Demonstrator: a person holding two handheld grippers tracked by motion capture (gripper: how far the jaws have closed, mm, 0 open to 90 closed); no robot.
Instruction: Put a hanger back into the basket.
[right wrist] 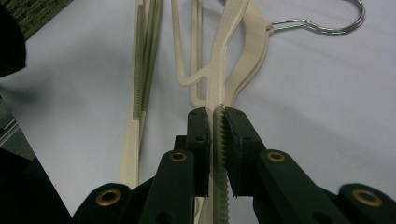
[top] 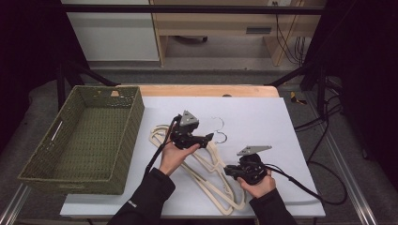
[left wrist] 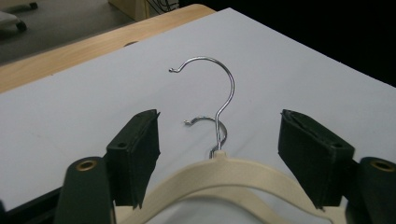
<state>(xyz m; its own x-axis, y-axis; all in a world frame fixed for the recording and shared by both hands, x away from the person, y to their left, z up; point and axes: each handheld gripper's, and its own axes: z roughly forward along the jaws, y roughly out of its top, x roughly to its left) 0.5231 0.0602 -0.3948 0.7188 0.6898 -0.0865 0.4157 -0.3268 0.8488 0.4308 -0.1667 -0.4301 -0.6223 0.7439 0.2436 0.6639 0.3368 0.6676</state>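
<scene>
Hangers stacked on tabletop, two-gripper pickup.
High view: cream hangers (top: 213, 176) lie on the white tabletop (top: 263, 117), basket (top: 84, 136) to the left. Left gripper view: left gripper (left wrist: 219, 154) jaws spread either side of the top hanger's neck below the hook (left wrist: 219, 93), not pinching. Right gripper view: right gripper (right wrist: 215, 144) jaws clamped on a ribbed hanger arm. Risk: hooks tangle, so lifting could drag the second hanger.

Cream plastic hangers (left wrist: 219, 175): arms cut off at bottom edge in left gripper view; lower ends hidden under hands in high view.
</scene>
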